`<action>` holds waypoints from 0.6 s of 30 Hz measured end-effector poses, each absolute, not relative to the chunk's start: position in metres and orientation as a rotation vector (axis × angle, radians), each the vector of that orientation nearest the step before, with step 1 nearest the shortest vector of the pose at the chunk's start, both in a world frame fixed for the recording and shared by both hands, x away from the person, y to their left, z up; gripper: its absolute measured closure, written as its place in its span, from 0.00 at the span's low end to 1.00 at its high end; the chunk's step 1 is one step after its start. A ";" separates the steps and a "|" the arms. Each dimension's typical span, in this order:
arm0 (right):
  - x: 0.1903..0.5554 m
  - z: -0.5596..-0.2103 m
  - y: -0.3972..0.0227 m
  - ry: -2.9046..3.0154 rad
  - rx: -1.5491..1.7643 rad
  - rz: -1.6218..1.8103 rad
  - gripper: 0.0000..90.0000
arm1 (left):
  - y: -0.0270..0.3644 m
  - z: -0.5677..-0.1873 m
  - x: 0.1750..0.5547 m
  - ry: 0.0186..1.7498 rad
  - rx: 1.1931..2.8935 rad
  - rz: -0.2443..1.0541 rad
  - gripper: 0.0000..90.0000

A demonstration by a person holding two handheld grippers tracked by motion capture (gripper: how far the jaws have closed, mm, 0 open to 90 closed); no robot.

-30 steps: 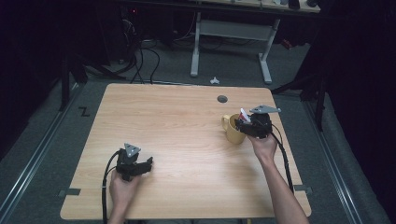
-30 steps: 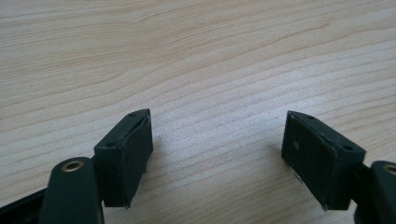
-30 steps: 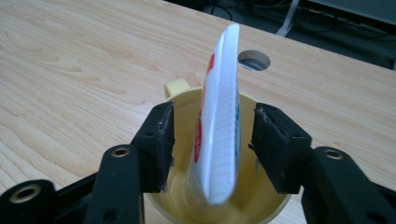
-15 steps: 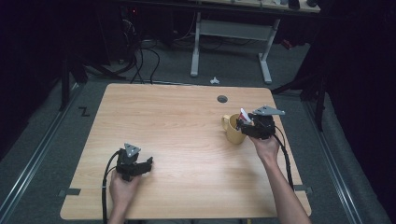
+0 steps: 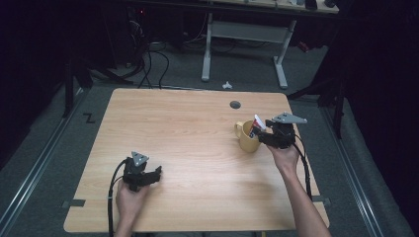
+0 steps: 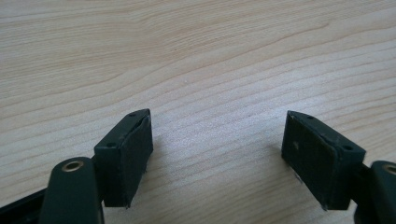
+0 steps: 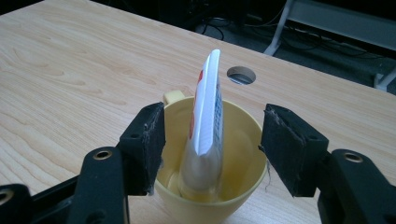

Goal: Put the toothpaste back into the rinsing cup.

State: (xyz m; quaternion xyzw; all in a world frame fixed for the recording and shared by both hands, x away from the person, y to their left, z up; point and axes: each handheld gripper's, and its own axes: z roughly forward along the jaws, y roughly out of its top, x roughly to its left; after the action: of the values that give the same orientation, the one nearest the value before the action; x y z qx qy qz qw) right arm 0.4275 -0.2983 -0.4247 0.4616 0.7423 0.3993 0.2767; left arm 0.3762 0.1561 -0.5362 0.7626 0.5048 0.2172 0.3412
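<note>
The tube [image 7: 205,126] carries red and blue print on white, too small and too edge-on to read. A black "Z" mark [image 5: 89,118] sits on the floor left of the table [image 5: 188,123].

The right claw [image 7: 212,154] stands wide, its jaws on either side of the mug's [image 7: 233,196] rim and clear of the tube between them; neither pad presses on anything. The tube stands in the mug, cap end down, crimped end up and tilting away from the claw, rising above the jaws. The mug's handle points away from the claw, and the cable hole [image 7: 241,74] lies beyond it. In the high view this claw [image 5: 264,134] hangs at the mug [image 5: 245,138], just to its right.

Compared with a second ago, the right jaws have just been opening, with the tube between them and now let go; the hand has scarcely shifted. The left claw [image 6: 217,158] has kept its place, wide and empty, over bare wood near the table's front edge [image 5: 143,175].

Count: one mug, one tube, two claws, one table hole.
</note>
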 end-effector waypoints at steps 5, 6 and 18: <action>0.425 -0.423 -0.299 1.990 1.240 1.084 0.45 | 0.156 -0.536 0.376 1.313 1.984 0.565 0.28; 0.424 -0.423 -0.299 1.991 1.236 1.085 0.45 | 0.156 -0.536 0.376 1.313 1.984 0.565 0.28; 0.416 -0.421 -0.306 1.970 1.246 1.099 0.45 | 0.156 -0.536 0.376 1.313 1.984 0.565 0.28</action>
State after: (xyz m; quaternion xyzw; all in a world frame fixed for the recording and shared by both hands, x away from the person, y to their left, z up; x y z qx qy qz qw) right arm 0.4157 -0.3056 -0.4206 0.4643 0.7342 0.4097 0.2785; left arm 0.3762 0.1560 -0.5362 0.7626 0.5048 0.2172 0.3412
